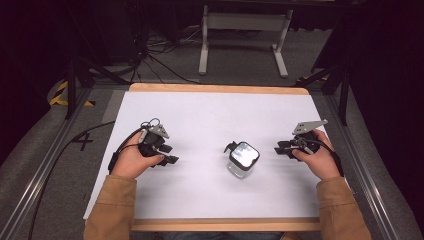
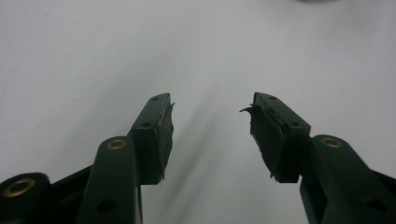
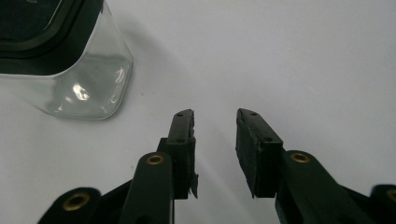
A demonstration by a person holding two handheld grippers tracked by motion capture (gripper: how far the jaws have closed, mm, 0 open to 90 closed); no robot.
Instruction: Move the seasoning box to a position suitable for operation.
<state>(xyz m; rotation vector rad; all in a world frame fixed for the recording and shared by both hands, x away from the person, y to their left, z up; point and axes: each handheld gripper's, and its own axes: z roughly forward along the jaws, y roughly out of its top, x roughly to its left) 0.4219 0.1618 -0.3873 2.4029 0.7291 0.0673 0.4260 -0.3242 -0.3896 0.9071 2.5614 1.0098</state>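
A clear square glass jar (image 1: 242,160) with a black-rimmed lid and a black clasp stands upright near the middle of the white table sheet (image 1: 210,115). In the right gripper view the jar (image 3: 70,65) sits at the upper left, apart from the jaws. My left gripper (image 1: 170,154) rests at the left of the sheet, pointing toward the jar, and stands open (image 2: 210,126) over bare sheet with nothing between its worn pads. My right gripper (image 1: 278,149) is at the right, pointing toward the jar, a short gap away, and stands open (image 3: 215,135) with nothing in it.
The white sheet lies on a wooden board (image 1: 215,88) with rails along both sides. Beyond the far edge stand a white frame's legs (image 1: 242,40) and cables (image 1: 150,55) on the grey floor. Yellow-black tape (image 1: 62,95) marks the floor at the left.
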